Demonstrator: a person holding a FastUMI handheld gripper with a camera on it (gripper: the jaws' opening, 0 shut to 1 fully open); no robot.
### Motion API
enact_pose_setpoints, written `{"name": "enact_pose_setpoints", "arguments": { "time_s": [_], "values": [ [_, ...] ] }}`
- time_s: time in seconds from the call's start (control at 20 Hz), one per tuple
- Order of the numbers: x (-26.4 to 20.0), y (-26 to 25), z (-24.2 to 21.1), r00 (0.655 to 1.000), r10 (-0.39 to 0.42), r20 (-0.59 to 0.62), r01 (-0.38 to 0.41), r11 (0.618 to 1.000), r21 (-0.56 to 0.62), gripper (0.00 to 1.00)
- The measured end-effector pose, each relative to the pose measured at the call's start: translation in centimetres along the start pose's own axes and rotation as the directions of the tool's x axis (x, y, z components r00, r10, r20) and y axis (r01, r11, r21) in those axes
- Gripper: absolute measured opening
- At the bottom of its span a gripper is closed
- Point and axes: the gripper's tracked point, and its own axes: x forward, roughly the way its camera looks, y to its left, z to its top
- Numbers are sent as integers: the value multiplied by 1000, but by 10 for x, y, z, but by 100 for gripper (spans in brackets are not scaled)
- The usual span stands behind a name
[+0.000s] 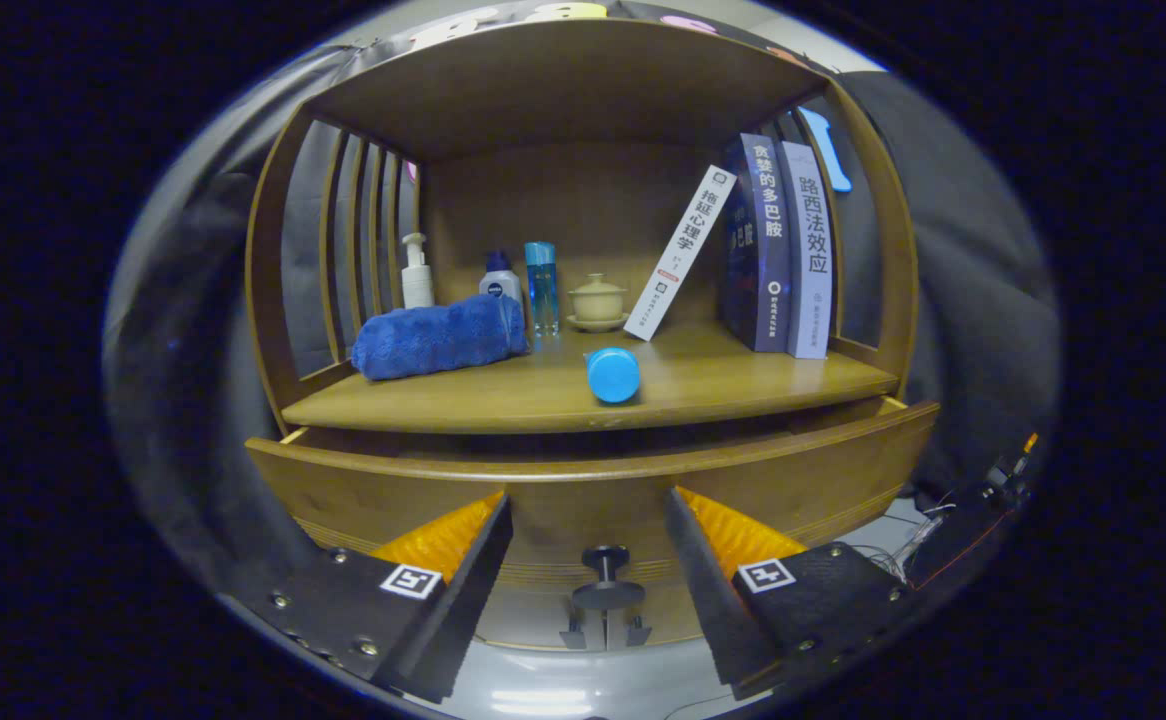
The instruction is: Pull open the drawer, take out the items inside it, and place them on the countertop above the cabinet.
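I hold the tool (588, 560) wide and empty, the drawer (593, 490) partly pulled out just ahead, its knob (605, 577) between the fingers at 6 o'clock. A blue bottle (612, 375) lies on the table (743, 385) at 12 o'clock. Risk: it could roll off the edge if the cabinet is jolted

Gripper (588, 560) is held level, pointed straight forward. Fingers (463, 580) are spread wide apart, one left and one right, tips at equal reach. Nothing is clamped; neither pad is pressed on anything
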Motion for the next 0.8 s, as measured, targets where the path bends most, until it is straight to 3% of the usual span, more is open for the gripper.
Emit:
{"name": "enact_pose_setpoints", "arguments": {
  "time_s": [0.8],
  "values": [
    [28,1,6,1000,14,8,-14,999,33,92]
  ]
}}
